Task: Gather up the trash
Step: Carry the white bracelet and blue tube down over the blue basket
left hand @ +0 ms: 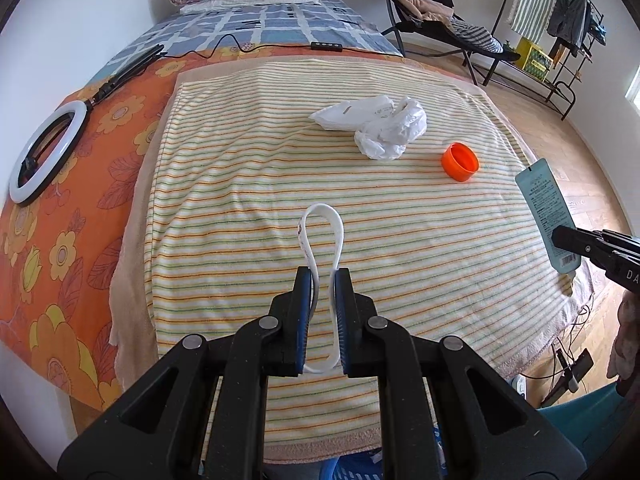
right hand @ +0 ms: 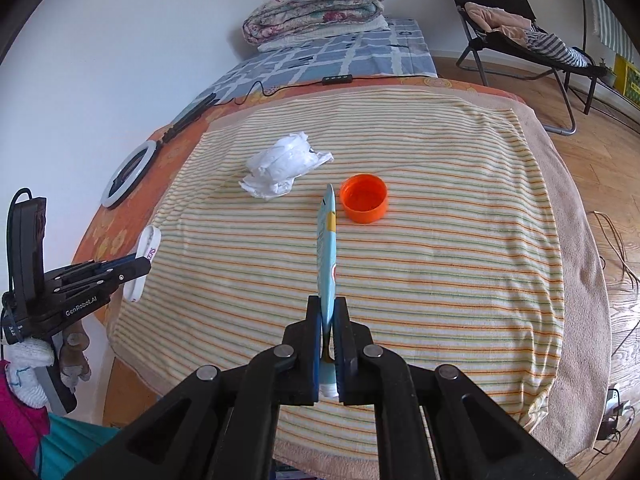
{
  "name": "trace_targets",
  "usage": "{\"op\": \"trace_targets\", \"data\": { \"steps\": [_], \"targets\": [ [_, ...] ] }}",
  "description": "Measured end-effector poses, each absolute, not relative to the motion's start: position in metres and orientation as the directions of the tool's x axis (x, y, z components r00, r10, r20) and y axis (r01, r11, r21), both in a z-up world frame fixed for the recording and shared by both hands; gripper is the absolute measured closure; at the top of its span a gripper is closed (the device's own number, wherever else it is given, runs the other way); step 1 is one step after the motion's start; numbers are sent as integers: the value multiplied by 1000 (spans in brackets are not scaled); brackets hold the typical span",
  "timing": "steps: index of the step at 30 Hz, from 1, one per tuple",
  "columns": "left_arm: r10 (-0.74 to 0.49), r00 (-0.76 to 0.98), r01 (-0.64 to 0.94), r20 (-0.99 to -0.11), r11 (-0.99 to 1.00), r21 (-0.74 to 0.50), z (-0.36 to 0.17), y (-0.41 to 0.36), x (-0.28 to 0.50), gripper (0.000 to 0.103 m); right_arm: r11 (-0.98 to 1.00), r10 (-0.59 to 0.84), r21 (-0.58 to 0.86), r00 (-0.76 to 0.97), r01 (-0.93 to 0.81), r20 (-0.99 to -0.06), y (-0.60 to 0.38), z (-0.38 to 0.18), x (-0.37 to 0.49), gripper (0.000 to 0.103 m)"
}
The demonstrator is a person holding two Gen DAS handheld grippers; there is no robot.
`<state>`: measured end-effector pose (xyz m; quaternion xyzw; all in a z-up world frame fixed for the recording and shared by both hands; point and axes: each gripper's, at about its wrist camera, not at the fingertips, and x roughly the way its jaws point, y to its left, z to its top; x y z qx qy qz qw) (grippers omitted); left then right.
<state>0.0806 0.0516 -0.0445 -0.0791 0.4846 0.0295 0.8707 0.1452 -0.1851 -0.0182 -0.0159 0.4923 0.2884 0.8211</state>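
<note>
My left gripper (left hand: 324,274) is shut on a white loop-shaped strip (left hand: 322,240), squeezed flat between the pads and held above the striped towel (left hand: 248,184). My right gripper (right hand: 328,304) is shut on a flat light-blue packet (right hand: 327,248), seen edge-on and lifted off the towel. In the left wrist view the same blue packet (left hand: 546,216) hangs at the right edge in the right gripper (left hand: 560,236). The left gripper (right hand: 140,270) with the white strip (right hand: 148,246) shows at the left of the right wrist view. A crumpled white plastic bag (left hand: 378,124) and an orange cap (left hand: 460,161) lie on the towel.
The towel covers an orange flowered sheet (left hand: 60,208) on a bed. A ring light (left hand: 46,152) with its cable lies on the left side. Folded quilts (right hand: 316,8) sit at the far end. A black folding chair (right hand: 520,36) with clothes stands on the wooden floor to the right.
</note>
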Motion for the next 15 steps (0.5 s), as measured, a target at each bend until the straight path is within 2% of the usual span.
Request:
{"op": "trace_targets", "data": {
  "steps": [15],
  "targets": [
    [-81, 528, -50, -845, 991, -126, -48, -1, 0, 93, 759, 514, 289, 265, -583, -816, -183, -17, 48, 100]
  ]
}}
